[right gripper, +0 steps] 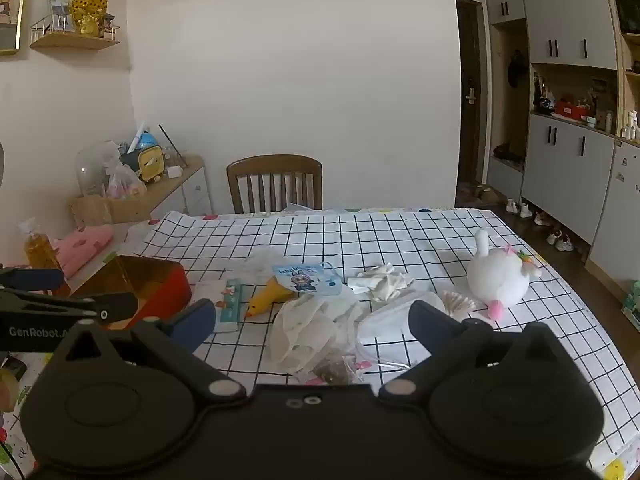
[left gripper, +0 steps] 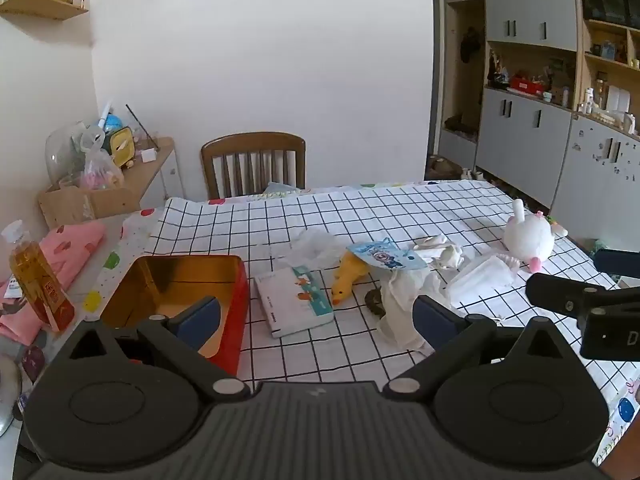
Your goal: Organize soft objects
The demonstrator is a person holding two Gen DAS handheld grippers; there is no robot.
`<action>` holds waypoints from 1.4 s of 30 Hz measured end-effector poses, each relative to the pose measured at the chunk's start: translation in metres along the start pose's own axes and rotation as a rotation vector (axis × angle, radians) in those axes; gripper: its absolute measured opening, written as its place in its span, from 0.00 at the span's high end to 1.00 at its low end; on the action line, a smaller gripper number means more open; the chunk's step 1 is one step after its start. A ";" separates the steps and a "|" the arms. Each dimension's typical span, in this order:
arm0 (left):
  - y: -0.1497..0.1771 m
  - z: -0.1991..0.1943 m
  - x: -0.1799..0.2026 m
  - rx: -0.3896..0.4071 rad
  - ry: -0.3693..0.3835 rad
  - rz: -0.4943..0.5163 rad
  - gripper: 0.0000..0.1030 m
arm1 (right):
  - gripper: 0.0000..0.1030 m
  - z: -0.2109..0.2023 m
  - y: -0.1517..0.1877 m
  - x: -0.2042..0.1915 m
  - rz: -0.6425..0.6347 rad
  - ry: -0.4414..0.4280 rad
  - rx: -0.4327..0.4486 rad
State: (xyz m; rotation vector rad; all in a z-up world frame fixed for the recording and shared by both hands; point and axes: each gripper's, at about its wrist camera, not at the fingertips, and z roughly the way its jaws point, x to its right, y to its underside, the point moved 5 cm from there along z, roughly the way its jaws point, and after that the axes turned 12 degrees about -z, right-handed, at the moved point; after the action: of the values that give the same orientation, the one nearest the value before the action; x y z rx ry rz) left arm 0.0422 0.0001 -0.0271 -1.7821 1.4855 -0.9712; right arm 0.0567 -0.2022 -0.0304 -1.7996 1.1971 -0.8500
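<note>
On the checked tablecloth (left gripper: 400,208) lie a yellow duck plush (left gripper: 348,276) (right gripper: 266,300), a blue printed pouch (left gripper: 386,256) (right gripper: 308,278) on top of it, a crumpled white cloth (left gripper: 400,312) (right gripper: 312,328), white gloves (left gripper: 440,252) (right gripper: 380,282) and a white unicorn plush (left gripper: 528,240) (right gripper: 498,280). A red tin (left gripper: 240,292) (right gripper: 176,284) with a gold inside stands open at the left. My left gripper (left gripper: 316,318) (right gripper: 98,290) hovers open between tin and cloth. My right gripper (right gripper: 312,320) (left gripper: 564,272) is open above the cloth, holding nothing.
A small book (left gripper: 294,300) lies beside the tin, and a clear plastic pack (left gripper: 482,276) lies near the unicorn. A bottle of amber liquid (left gripper: 38,280) and pink folded fabric (left gripper: 76,248) sit at the left edge. A wooden chair (left gripper: 254,160) stands behind the table.
</note>
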 end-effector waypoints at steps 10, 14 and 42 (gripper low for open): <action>-0.008 -0.009 0.009 0.023 0.016 0.008 0.00 | 0.00 0.000 -0.001 -0.002 -0.002 0.005 0.009; -0.003 -0.005 0.003 0.017 0.025 0.005 0.00 | 0.00 -0.001 -0.002 -0.003 -0.009 0.002 0.010; -0.001 -0.005 -0.002 0.023 0.018 -0.005 0.00 | 0.00 -0.001 -0.002 -0.002 -0.012 -0.003 0.005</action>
State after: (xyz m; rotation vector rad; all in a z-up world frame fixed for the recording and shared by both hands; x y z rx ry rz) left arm 0.0389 0.0022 -0.0237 -1.7655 1.4759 -1.0058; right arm 0.0565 -0.1999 -0.0283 -1.8054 1.1825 -0.8554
